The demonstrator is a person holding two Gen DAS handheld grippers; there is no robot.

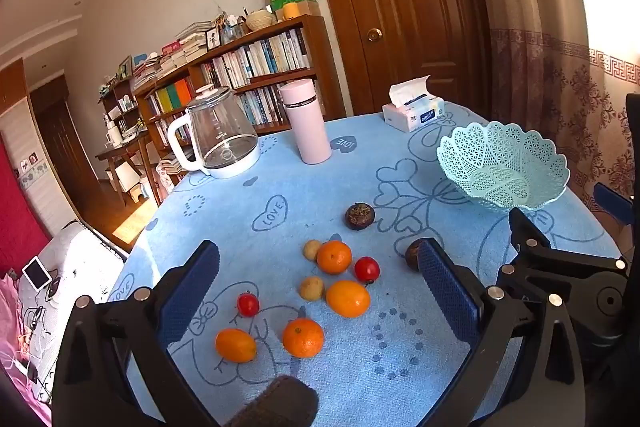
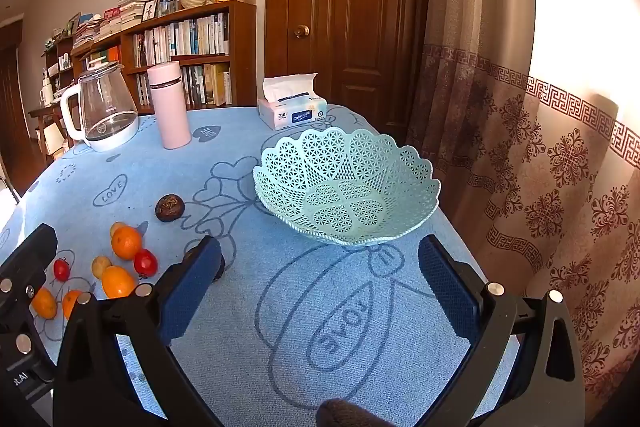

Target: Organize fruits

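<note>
Your left gripper (image 1: 320,287) hangs with jaws spread wide and nothing between the ribbed blue pads; the fruits (image 1: 335,257) lie loose on the cloth beneath: round oranges, two oval ones lying crosswise, glossy red tomatoes. Your right gripper (image 2: 320,281) is equally wide and empty over "LOVE" printed on the fuzzy blue tablecloth (image 2: 280,327). Just beyond sits the upright, scalloped mint lattice basket (image 2: 347,187). Farther back, a tissue pack (image 2: 292,111) reads "Colorlife".

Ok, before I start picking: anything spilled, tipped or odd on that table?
Nothing spilled or tipped. The basket sits upright and empty, the kettle and pink flask stand straight. The only disorder is the fruit lying loose on the tablecloth, such as the orange and a dark fruit.
</note>
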